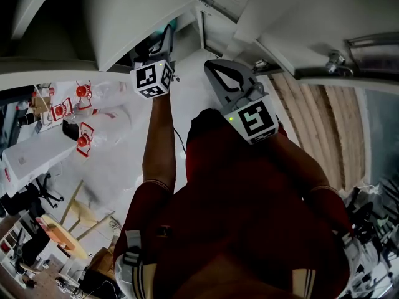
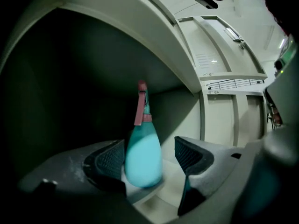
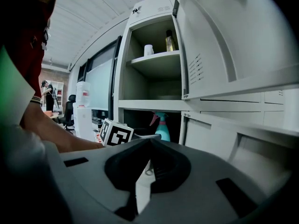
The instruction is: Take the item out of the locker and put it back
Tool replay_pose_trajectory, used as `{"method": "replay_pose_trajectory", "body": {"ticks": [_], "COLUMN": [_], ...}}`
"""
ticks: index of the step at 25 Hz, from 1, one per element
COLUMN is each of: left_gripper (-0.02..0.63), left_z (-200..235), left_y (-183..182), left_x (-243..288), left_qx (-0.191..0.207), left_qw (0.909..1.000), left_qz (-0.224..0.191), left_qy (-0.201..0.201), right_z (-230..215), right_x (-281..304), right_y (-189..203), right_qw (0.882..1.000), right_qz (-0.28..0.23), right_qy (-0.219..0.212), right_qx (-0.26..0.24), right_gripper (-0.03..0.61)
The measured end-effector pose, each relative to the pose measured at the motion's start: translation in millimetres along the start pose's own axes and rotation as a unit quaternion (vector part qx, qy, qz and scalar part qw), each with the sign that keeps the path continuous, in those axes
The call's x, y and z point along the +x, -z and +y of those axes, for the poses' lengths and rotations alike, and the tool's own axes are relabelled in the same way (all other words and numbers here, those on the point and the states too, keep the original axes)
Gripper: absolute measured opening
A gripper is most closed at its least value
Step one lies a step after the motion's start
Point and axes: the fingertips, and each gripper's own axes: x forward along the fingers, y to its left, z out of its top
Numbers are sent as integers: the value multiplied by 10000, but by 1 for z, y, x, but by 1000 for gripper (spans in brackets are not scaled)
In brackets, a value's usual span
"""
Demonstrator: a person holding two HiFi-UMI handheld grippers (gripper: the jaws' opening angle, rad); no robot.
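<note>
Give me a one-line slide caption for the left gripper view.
Left gripper, jaws open, with a teal spray bottle upright between them inside the dark locker compartment.

Office or lab workroom. Bank of grey metal lockers point(image 3: 219, 55) on the right, with louvred doors. One open compartment has a shelf point(image 3: 154, 59) bearing small containers point(image 3: 148, 49). Dark-framed glazed partition point(image 3: 100, 85) to the left of the bank. Swivel office chair point(image 3: 70, 110) at the far left. White worktable point(image 1: 28, 157) on the left. Pale wood-plank flooring point(image 1: 318, 117). Panelled ceiling point(image 3: 84, 22).
</note>
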Motion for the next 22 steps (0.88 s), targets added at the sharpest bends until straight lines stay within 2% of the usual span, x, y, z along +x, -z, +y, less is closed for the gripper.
{"method": "replay_pose_trajectory", "body": {"ticks": [10, 18, 22], "left_gripper": [316, 313, 295], "left_z": [-18, -45, -52], "left_y": [-9, -36, -51], "left_x": [-41, -73, -89], "left_qx": [-11, -191, -227], "left_qw": [9998, 9997, 9997], "left_qz": [201, 86, 27], "left_qy": [5, 128, 65], "right_z": [5, 9, 13], "right_x": [3, -3, -8], "right_y": [-14, -30, -39], "right_qw": [9998, 9995, 9992], "right_qz": [-112, -179, -191], "right_qy": [-98, -204, -312], "right_qx": [123, 166, 187], "right_gripper": [-3, -3, -3]}}
